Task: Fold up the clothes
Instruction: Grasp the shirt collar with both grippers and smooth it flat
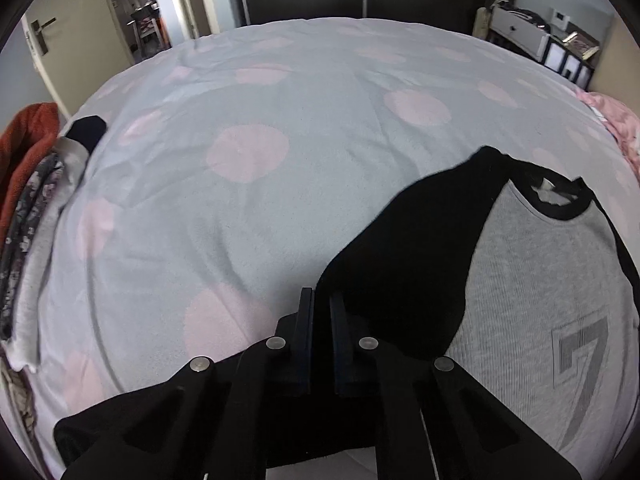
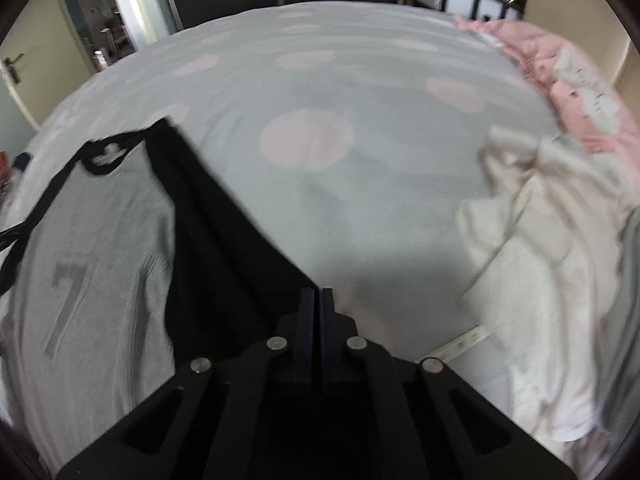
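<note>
**Grey-and-black shirt spread near the bed's front edge**

The shirt lies on the dotted bedspread by the near edge of the bed, its grey front with a large 7 facing up and its black collar pointing toward the far edge. Both black sleeves slant outward toward the claws.

The left claw has a narrow gap between its fingers, right at the sleeve's edge (whether cloth sits between them cannot be told). The right claw has its fingers pressed nearly together beside the other sleeve's edge; a grip cannot be told either.

Folded clothes are stacked at the bed's left edge; a cream garment lies crumpled at the right edge.
</note>
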Tool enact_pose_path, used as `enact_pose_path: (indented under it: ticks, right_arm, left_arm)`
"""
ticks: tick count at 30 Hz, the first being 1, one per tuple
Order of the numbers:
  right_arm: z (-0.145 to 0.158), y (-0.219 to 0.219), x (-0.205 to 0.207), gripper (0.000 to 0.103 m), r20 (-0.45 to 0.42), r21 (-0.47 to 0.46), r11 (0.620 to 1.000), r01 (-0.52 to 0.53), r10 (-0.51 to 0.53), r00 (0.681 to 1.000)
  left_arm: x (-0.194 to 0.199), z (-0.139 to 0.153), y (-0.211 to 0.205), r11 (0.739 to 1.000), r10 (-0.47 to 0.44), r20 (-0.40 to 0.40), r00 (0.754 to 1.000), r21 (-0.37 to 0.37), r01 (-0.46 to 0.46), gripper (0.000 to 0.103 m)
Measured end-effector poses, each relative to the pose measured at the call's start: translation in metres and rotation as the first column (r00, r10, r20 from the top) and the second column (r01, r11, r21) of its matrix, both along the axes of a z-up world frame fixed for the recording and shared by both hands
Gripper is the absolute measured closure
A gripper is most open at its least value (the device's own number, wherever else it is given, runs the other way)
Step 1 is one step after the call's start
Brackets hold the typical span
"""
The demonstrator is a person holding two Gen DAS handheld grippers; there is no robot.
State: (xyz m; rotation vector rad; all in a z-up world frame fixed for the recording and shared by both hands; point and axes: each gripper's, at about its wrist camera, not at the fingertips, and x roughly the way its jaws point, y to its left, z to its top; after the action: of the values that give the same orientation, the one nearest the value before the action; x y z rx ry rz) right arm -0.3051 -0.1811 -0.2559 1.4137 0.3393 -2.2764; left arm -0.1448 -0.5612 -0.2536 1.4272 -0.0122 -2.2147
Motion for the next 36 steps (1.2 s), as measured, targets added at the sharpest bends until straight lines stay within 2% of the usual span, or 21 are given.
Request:
enact_pose_path:
  ticks: [8,10,14,15,16,18,19,21,23,28,30,36]
  right_arm:
    - [0.018,-0.003,-0.064,0.102,-0.088,0.112,0.981,0.158,-0.148,0.985]
    - [0.013,-0.005,-0.077,0.102,-0.081,0.128,0.977,0.170,-0.160,0.984]
    - [-0.008,-0.007,-0.087,0.101,-0.010,0.177,0.975,0.132,-0.133,0.991]
    - [-0.009,-0.008,-0.086,0.101,-0.015,0.188,0.976,0.114,-0.113,0.993]
    - [-0.008,-0.008,-0.085,0.100,-0.017,0.188,0.977,0.099,-0.097,0.995]
    - [0.000,-0.005,-0.083,0.097,0.002,0.154,0.986,0.057,-0.058,0.998]
    - [0.007,-0.002,-0.081,0.094,0.000,0.125,0.991,0.038,-0.038,0.999]
    - [0.021,0.002,-0.076,0.080,-0.006,0.070,0.998,-0.001,0.001,1.000]
    - [0.035,-0.001,-0.071,0.079,-0.023,0.029,0.999,-0.035,0.035,0.999]
    - [0.041,-0.038,-0.071,0.079,0.001,-0.044,0.995,-0.088,0.088,0.996]
    - [0.037,-0.060,-0.069,0.079,0.008,-0.047,0.992,-0.113,0.113,0.994]
    - [0.007,-0.110,-0.079,0.079,0.039,-0.021,0.987,-0.159,0.159,0.986]
  left_arm:
    - [-0.016,0.005,-0.004,0.996,0.030,0.039,0.999,-0.082,-0.027,0.097]
    - [-0.019,-0.001,-0.007,0.995,0.029,0.073,0.997,-0.102,-0.021,0.097]
    - [-0.022,-0.014,-0.007,0.991,-0.012,0.155,0.988,-0.128,0.032,0.094]
    - [-0.022,-0.012,-0.006,0.990,-0.026,0.166,0.986,-0.135,0.049,0.090]
    - [-0.022,-0.009,-0.006,0.989,-0.042,0.173,0.984,-0.132,0.065,0.078]
    - [-0.019,0.005,-0.008,0.992,-0.081,0.140,0.987,-0.082,0.093,0.062]
    - [-0.020,0.012,-0.009,0.993,-0.088,0.123,0.988,-0.069,0.097,0.059]
    - [-0.020,0.024,-0.011,0.993,-0.103,0.089,0.991,-0.045,0.108,0.058]
    - [-0.025,0.031,-0.012,0.993,-0.110,0.073,0.991,-0.033,0.113,0.058]
    - [-0.050,0.017,-0.002,0.990,-0.138,0.086,0.987,0.010,0.138,0.058]
    - [-0.060,0.008,0.006,0.987,-0.162,0.090,0.983,0.026,0.160,0.058]
    - [-0.089,-0.023,0.015,0.984,-0.171,0.139,0.975,-0.016,0.175,0.058]
